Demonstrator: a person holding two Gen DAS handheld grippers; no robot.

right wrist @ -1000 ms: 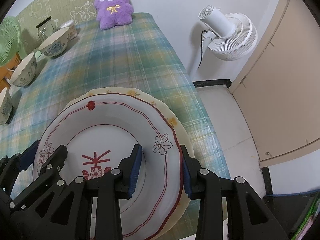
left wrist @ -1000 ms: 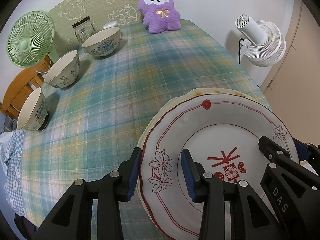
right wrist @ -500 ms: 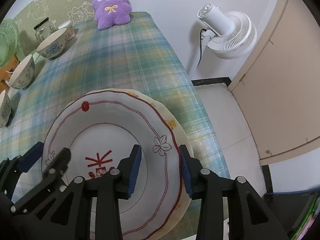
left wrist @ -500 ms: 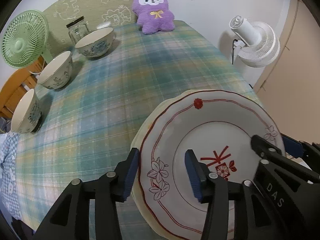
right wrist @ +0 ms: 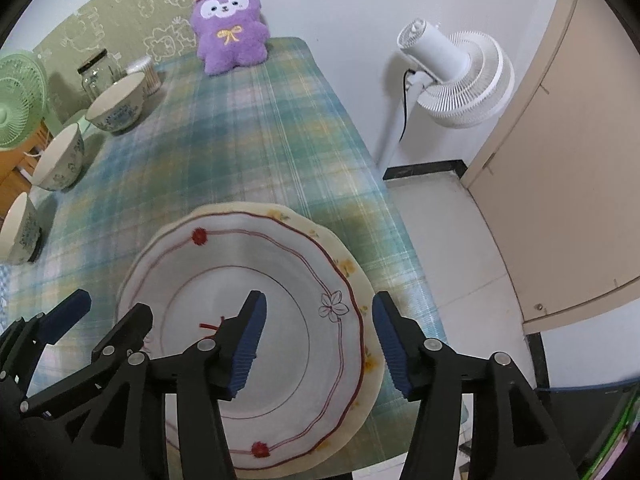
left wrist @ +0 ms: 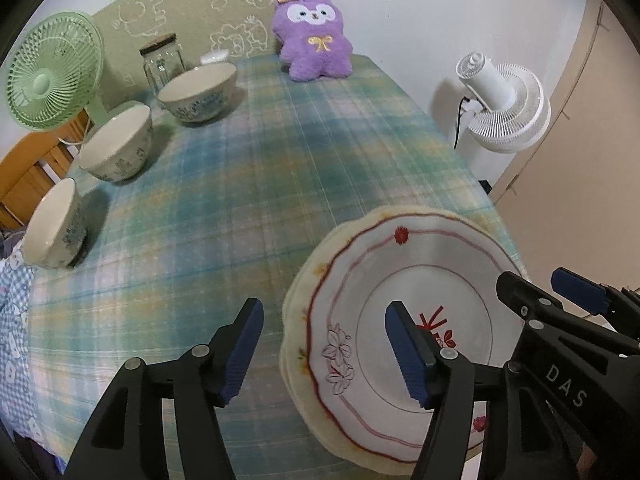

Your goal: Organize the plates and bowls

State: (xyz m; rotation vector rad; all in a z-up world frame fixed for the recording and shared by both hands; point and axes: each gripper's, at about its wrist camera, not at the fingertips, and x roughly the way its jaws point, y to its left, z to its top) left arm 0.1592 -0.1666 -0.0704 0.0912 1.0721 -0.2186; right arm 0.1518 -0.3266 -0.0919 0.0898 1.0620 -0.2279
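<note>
The white plate (left wrist: 420, 312) with red line pattern is sitting on a cream plate (right wrist: 352, 268) at the near right corner of the plaid-covered worktop (left wrist: 248, 208). The left gripper (left wrist: 324, 344) and right gripper (right wrist: 316, 336) are both spreading their fingers, straddling opposite rims (pads clear of the plate). Three bowls (left wrist: 116, 140) are standing along the left edge.

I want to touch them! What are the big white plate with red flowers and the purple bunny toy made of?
The white plate with red flowers looks like glazed ceramic: smooth, glossy, with a painted red rim line. It could be melamine; the pictures can't settle that. The purple bunny toy looks like soft plush fabric, from its fuzzy, matte pile and stitched yellow bow.
</note>
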